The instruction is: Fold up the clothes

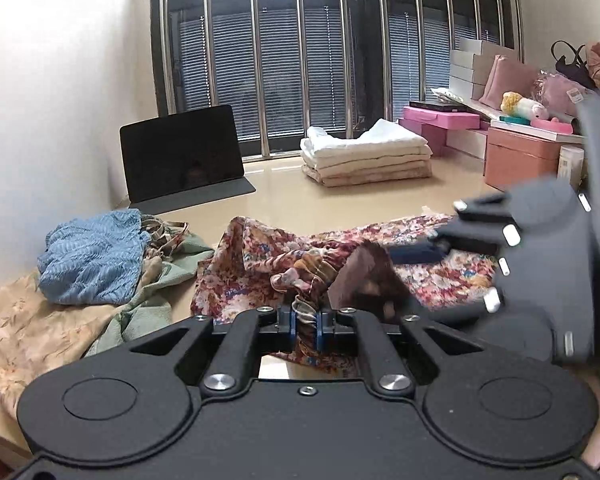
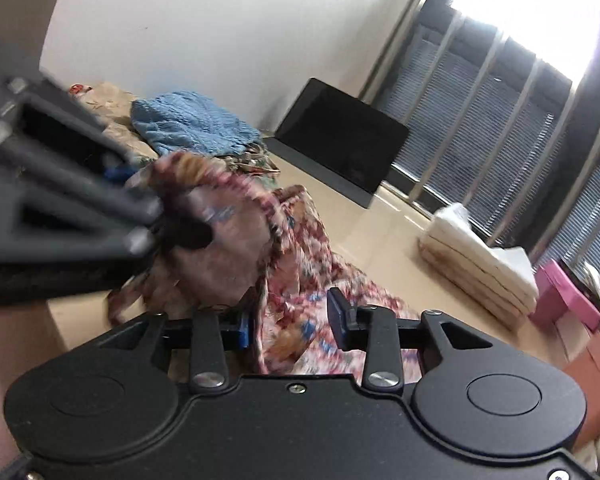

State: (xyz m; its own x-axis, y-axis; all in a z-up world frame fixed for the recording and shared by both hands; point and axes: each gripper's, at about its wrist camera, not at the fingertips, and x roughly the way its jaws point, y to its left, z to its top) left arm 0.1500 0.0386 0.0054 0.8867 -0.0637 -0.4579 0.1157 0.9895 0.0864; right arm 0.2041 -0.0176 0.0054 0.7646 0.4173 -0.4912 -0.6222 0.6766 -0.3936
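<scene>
A floral garment [image 1: 260,264] in red, pink and blue lies spread on the beige floor. My left gripper [image 1: 306,326] is shut on its gathered elastic waistband and lifts that part. My right gripper [image 2: 292,326] is open, its blue pads on either side of a hanging fold of the same floral garment [image 2: 296,280]. The right gripper shows in the left wrist view [image 1: 444,240] at the right, low over the fabric. The left gripper shows blurred in the right wrist view [image 2: 140,196], at the upper left, holding bunched cloth.
A pile of unfolded clothes lies at the left: a blue knit [image 1: 92,256], a green piece [image 1: 180,260] and a beige floral piece [image 1: 40,332]. A black tablet [image 1: 180,152] stands by the wall. Folded cream bedding [image 1: 364,156] and pink boxes [image 1: 516,156] sit by the window.
</scene>
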